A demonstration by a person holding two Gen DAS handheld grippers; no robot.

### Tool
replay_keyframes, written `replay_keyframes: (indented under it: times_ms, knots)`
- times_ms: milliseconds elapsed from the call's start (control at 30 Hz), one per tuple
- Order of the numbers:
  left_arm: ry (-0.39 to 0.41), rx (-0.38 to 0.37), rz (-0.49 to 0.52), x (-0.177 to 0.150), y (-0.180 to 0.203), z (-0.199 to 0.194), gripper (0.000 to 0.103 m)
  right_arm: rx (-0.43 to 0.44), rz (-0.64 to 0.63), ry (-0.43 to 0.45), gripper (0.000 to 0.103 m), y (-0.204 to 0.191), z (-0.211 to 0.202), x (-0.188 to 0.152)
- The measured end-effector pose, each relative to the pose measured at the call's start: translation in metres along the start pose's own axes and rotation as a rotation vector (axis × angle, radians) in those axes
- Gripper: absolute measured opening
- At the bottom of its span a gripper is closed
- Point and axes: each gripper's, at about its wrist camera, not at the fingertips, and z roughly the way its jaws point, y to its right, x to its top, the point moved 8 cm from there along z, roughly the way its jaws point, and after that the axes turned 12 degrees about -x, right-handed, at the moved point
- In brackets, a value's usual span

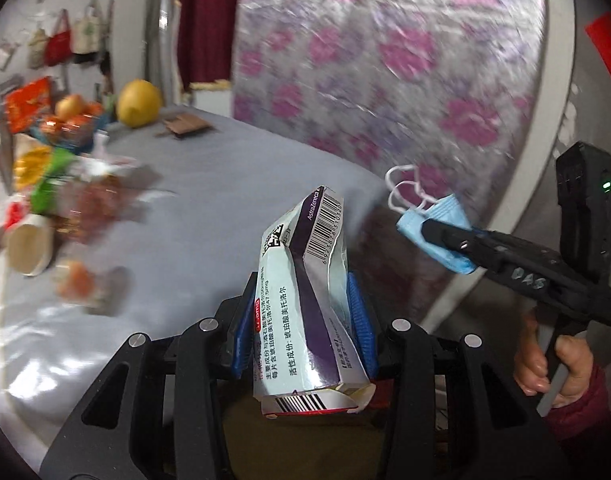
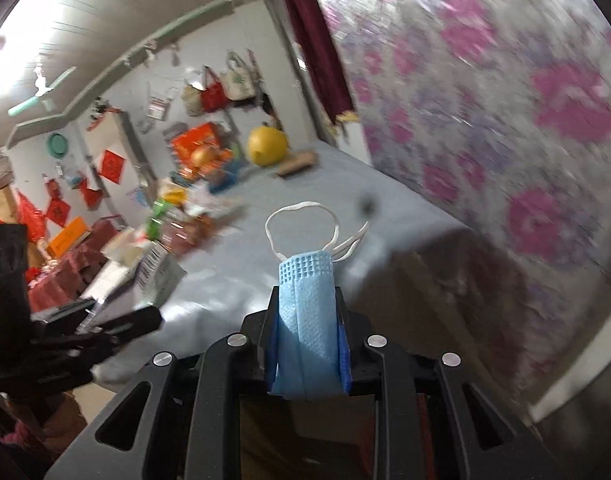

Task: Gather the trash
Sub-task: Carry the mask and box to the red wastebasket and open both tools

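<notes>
A: What do the tongs carry?

B: The left tongs [image 1: 305, 316] pinch a crushed medicine box [image 1: 305, 280], its long axis running up and away between the blue pads. The right tongs [image 2: 305, 332] pinch a folded blue face mask [image 2: 305, 320], ear loops dangling off its far end.

A: And where is all that relative to the desk?

B: Both pieces hang above the near right corner of the grey desk [image 1: 209, 208], the mask to the right of the box and just beyond the edge.

A: A bin?

B: None in view. I'd judge the drop lies off that corner; the right tongs look nearer to it. More clutter [image 1: 65, 200] stays along the left edge.
</notes>
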Motion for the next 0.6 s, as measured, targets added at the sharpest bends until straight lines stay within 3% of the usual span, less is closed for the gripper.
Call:
replay_keyframes:
  times_ms: [233, 300, 367, 500, 600]
  knots:
    - [-0.125, -0.068, 0.021, -0.018, 0.030, 0.058, 0.043, -0.118, 0.062, -0.246, 0.027, 0.078, 0.065, -0.089]
    - [-0.167, -0.079, 0.030, -0.025, 0.037, 0.075, 0.043, -0.136, 0.057, -0.348, 0.036, 0.089, 0.090, -0.121]
    - [-0.201, -0.085, 0.045, -0.032, 0.042, 0.089, 0.043, -0.170, 0.088, -0.407, 0.061, 0.102, 0.104, -0.142]
    - [-0.270, -0.101, 0.064, -0.045, 0.050, 0.117, 0.043, -0.135, 0.155, -0.349, 0.062, 0.113, 0.089, -0.126]
    - [-0.307, -0.119, 0.081, -0.051, 0.060, 0.136, 0.043, -0.189, 0.179, -0.212, 0.077, 0.132, 0.056, -0.090]
